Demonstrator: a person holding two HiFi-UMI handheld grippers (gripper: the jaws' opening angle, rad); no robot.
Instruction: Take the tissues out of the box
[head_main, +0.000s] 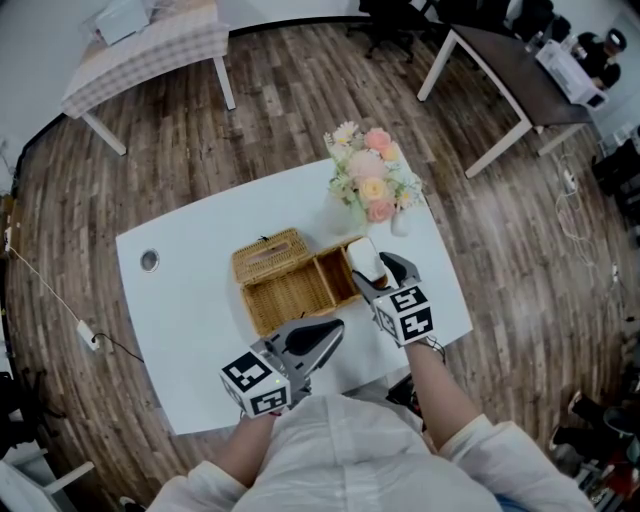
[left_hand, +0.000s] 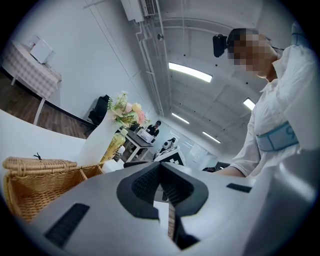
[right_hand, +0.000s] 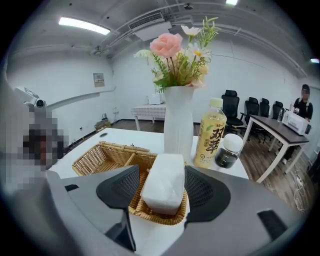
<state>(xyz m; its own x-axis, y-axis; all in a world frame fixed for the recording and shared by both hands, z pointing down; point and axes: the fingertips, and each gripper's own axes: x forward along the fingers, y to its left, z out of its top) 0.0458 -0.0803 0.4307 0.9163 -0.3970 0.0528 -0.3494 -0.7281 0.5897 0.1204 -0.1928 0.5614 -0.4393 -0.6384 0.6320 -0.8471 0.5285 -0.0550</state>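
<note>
A vase (right_hand: 178, 120), bottle (right_hand: 211, 135) and jar (right_hand: 229, 150) stand just behind the wicker box (head_main: 285, 285). Your right gripper (head_main: 372, 270) clamps the tissues (right_hand: 164, 187) over its end compartment; your left gripper (head_main: 335, 328) hangs closed, empty.

Box (head_main: 290, 283): centre of your head view, on table (head_main: 190, 330).
Tissues (head_main: 364, 260): in its right compartment.
Flowers (head_main: 370, 180): just upper right.
</note>
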